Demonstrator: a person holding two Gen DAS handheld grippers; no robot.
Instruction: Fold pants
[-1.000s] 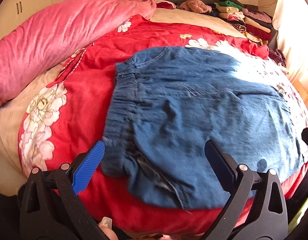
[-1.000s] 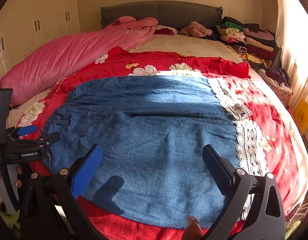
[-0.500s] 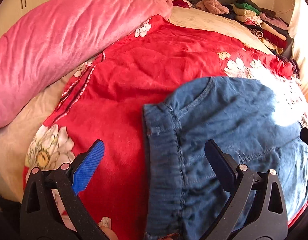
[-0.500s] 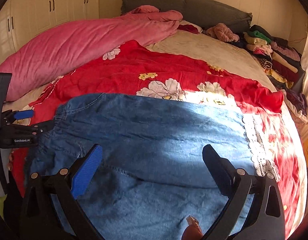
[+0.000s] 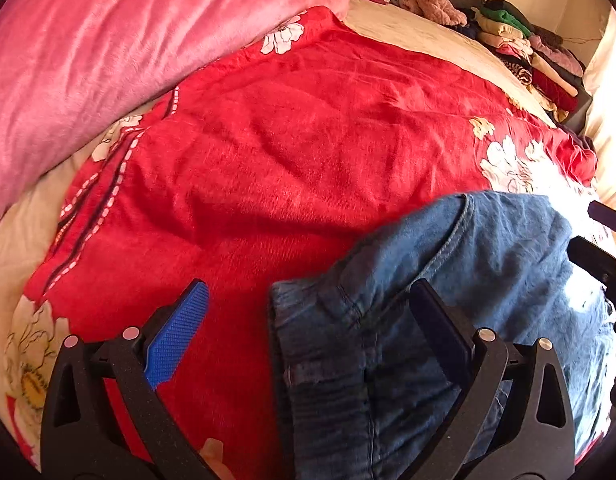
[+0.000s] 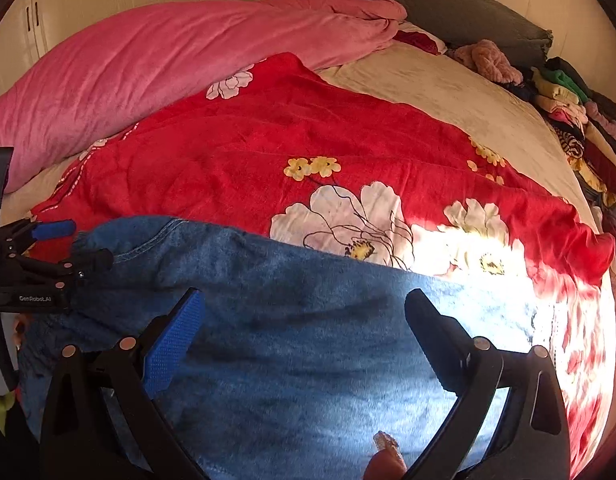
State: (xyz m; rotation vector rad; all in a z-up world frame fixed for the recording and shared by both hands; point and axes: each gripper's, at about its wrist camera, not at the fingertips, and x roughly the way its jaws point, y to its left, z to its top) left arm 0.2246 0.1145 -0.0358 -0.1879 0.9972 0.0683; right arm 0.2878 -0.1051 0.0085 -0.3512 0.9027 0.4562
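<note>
Left gripper (image 5: 308, 316) and right gripper (image 6: 303, 312): jaws spread apart, empty, above the denim pants (image 6: 308, 340).
Pants lie flat on red floral blanket (image 6: 308, 148); pink duvet (image 6: 167, 52) bunched left, folded clothes stack (image 6: 576, 116) far right.

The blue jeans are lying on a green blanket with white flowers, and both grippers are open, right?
Not quite. The blue jeans lie on a red blanket with white flowers, as the right wrist view shows. Both the left gripper and right gripper are open.

Left gripper (image 5: 308, 316), right gripper (image 6: 303, 320) (jaws agape)
</note>
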